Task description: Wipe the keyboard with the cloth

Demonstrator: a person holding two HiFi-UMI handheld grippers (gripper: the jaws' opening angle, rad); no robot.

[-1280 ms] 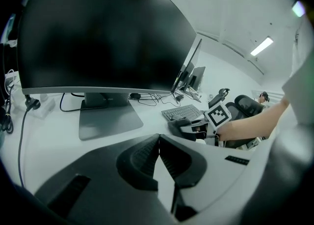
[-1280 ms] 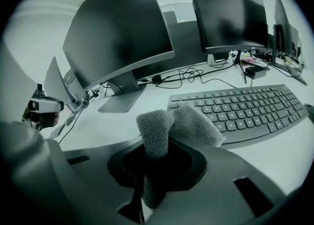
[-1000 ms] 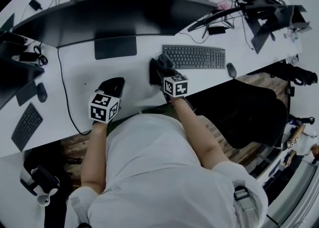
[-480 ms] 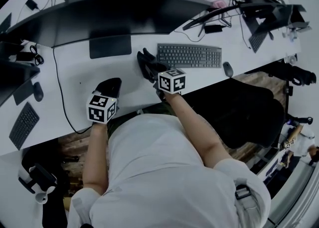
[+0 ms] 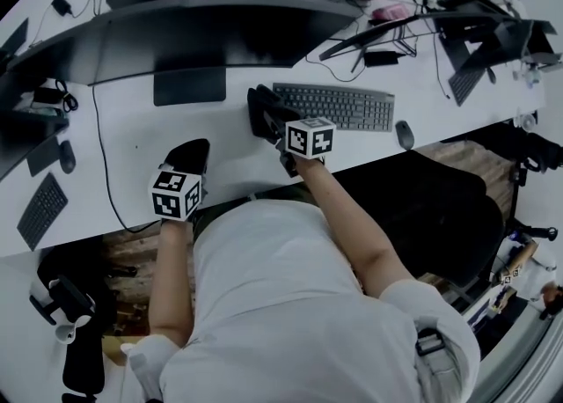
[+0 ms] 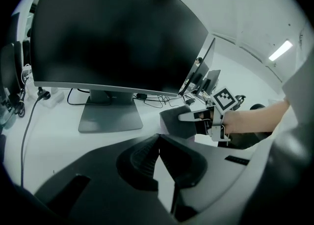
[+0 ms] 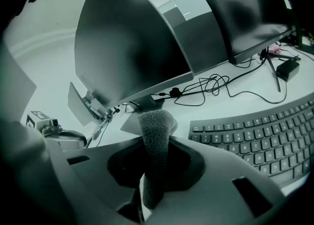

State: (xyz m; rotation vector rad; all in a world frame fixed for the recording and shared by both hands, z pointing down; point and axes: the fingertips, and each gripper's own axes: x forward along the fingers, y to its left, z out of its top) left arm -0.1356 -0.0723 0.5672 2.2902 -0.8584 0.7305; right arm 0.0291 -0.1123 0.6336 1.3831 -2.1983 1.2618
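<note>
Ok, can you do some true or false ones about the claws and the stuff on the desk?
1. The right claw is squeezing the cloth. True.
2. The left claw is holding a cup. False: it is shut with nothing in it.
3. The cloth is spread across the middle of the keyboard. False: the cloth is bunched in the right claw, by the keyboard's left end.
4. A mouse sits on the desk just past the keyboard's right end. True.
</note>
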